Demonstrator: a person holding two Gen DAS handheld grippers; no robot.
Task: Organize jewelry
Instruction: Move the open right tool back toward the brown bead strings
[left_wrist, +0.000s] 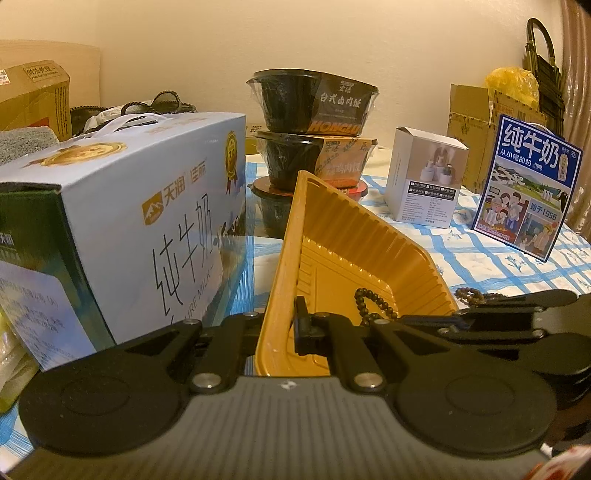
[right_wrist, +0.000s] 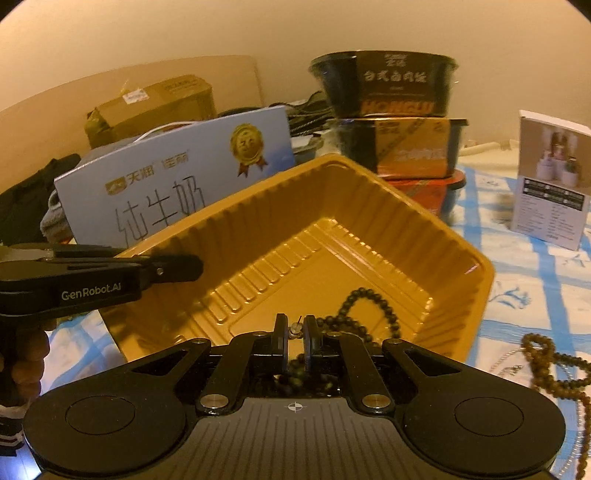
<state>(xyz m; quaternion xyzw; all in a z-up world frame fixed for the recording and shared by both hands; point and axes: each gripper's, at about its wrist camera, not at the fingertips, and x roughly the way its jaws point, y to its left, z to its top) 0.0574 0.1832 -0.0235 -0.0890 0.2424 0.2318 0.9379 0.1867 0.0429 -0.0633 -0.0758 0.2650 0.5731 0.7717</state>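
A golden plastic tray (left_wrist: 351, 243) is tipped up, and my left gripper (left_wrist: 284, 317) is shut on its near rim. In the right wrist view the tray (right_wrist: 332, 206) fills the middle, with the left gripper (right_wrist: 192, 266) clamped on its left rim. A dark bead bracelet (right_wrist: 369, 306) lies in the tray's near corner, also visible as the bracelet (left_wrist: 373, 302) in the left wrist view. My right gripper (right_wrist: 295, 332) hovers over the tray's near edge, shut on a small silvery stud (right_wrist: 294, 328) with a thin pin. The right gripper (left_wrist: 461, 314) reaches in from the right.
A brown bead string (right_wrist: 554, 369) and a thin silvery chain lie on the blue-checked cloth (right_wrist: 535, 280) right of the tray. A blue milk carton box (left_wrist: 129, 221) stands left, stacked black food bowls (left_wrist: 314, 136) behind, a small white box (left_wrist: 424, 177) and a blue milk pack (left_wrist: 528, 188) right.
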